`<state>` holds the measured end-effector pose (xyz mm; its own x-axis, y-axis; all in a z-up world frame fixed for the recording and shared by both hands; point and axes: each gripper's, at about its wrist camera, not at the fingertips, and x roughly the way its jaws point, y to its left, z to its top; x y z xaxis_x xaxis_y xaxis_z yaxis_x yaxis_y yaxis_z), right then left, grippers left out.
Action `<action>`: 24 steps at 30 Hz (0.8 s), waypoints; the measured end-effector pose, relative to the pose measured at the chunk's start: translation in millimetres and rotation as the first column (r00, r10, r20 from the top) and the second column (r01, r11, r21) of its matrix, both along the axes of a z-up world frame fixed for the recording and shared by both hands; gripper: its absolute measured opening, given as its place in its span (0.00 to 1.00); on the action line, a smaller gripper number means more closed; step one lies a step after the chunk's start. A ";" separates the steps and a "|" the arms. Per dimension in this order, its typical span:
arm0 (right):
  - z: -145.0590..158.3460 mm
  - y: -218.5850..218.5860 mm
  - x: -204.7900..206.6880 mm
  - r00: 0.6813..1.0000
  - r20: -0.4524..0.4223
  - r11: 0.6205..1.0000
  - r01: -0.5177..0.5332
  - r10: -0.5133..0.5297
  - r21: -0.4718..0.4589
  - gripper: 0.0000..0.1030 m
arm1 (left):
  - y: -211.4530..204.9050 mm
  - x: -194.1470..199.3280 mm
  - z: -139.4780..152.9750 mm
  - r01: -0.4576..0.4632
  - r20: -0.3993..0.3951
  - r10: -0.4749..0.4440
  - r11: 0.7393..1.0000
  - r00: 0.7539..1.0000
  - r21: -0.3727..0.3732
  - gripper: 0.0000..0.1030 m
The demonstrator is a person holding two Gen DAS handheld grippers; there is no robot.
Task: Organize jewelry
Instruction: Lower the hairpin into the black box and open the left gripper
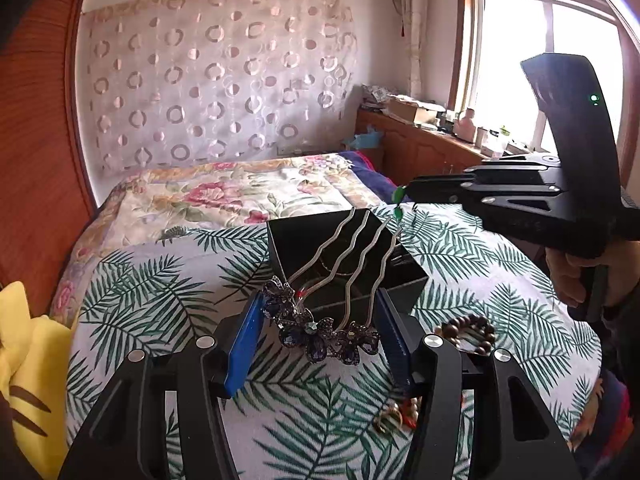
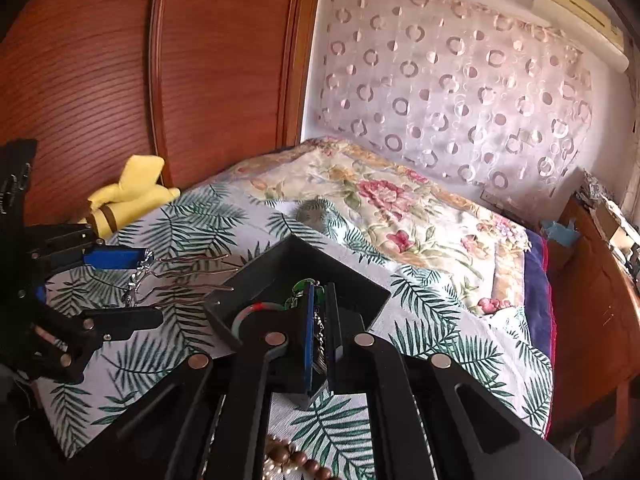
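My left gripper (image 1: pixel 318 334) is shut on a hair comb (image 1: pixel 320 332) with dark purple jewelled flowers and wavy silver prongs, held above the leaf-print cloth. Its prongs point at a black divided jewelry box (image 1: pixel 340 256). In the right wrist view the comb (image 2: pixel 176 276) sits left of the box (image 2: pixel 296 280). My right gripper (image 2: pixel 319 320) is shut on a green-beaded chain piece (image 2: pixel 304 290) over the box; its green beads (image 1: pixel 399 196) hang from the fingertips in the left view.
A brown bead bracelet (image 1: pixel 468 334) and a red and gold piece (image 1: pixel 396 416) lie on the cloth by my left gripper. Brown beads and pearls (image 2: pixel 288 460) lie under my right gripper. A yellow plush toy (image 2: pixel 128 196) sits left. A wooden headboard stands behind.
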<state>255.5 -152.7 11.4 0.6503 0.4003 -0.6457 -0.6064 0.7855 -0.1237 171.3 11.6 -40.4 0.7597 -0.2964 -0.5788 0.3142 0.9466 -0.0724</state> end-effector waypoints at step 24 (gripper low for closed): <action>-41.1 -30.6 0.7 0.990 -0.124 0.995 0.071 -0.062 0.074 0.31 | -32.0 72.0 -21.6 -0.006 -0.083 0.012 0.998 0.997 0.066 0.52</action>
<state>256.2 -183.3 -29.7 0.5960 0.4112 -0.6898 -0.5591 0.8290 0.0111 243.3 -20.4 -61.9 0.7108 -0.2489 -0.6579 0.3012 0.9529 -0.0351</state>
